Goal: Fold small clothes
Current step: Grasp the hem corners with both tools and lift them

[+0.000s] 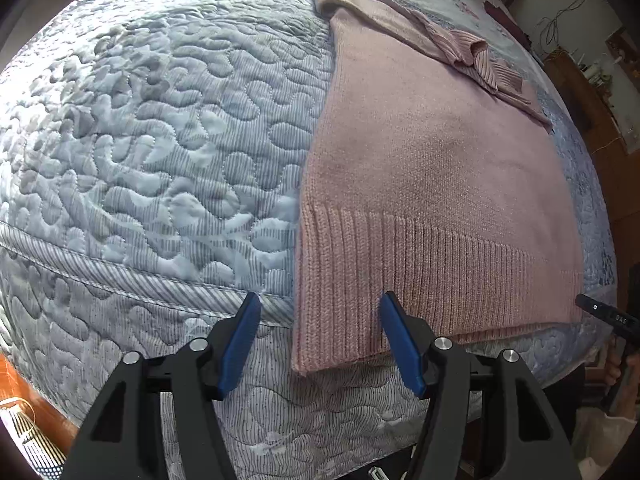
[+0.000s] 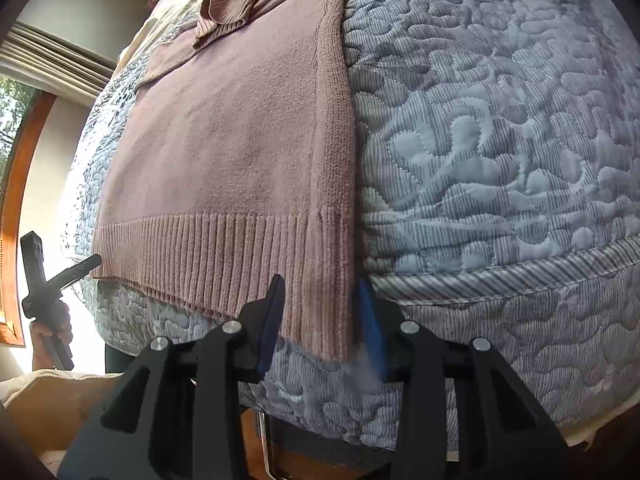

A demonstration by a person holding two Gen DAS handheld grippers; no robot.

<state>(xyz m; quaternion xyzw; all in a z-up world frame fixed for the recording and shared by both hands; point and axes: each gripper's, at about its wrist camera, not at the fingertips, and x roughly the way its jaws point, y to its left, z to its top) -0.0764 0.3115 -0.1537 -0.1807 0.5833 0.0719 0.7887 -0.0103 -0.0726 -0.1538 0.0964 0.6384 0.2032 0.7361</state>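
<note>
A pink knit sweater (image 1: 432, 168) lies flat on the quilted grey bedspread (image 1: 160, 140), its ribbed hem (image 1: 440, 276) at the bed's near edge. One ribbed sleeve (image 1: 472, 56) is folded across the chest. My left gripper (image 1: 319, 304) is open, with the hem's left corner lying between its blue fingers. In the right wrist view the sweater (image 2: 232, 140) fills the left half. The right gripper (image 2: 320, 284) is open, its jaws narrower and standing on either side of the hem's right corner (image 2: 332, 320). The folded sleeve (image 2: 228, 16) shows at the top.
The bedspread (image 2: 500, 140) drops over the mattress edge below both grippers. Wooden furniture and cables (image 1: 576, 64) stand beyond the bed's right side. A window with a wooden frame (image 2: 16, 184) is at the left. A hand holding the left gripper's handle (image 2: 48, 332) shows there.
</note>
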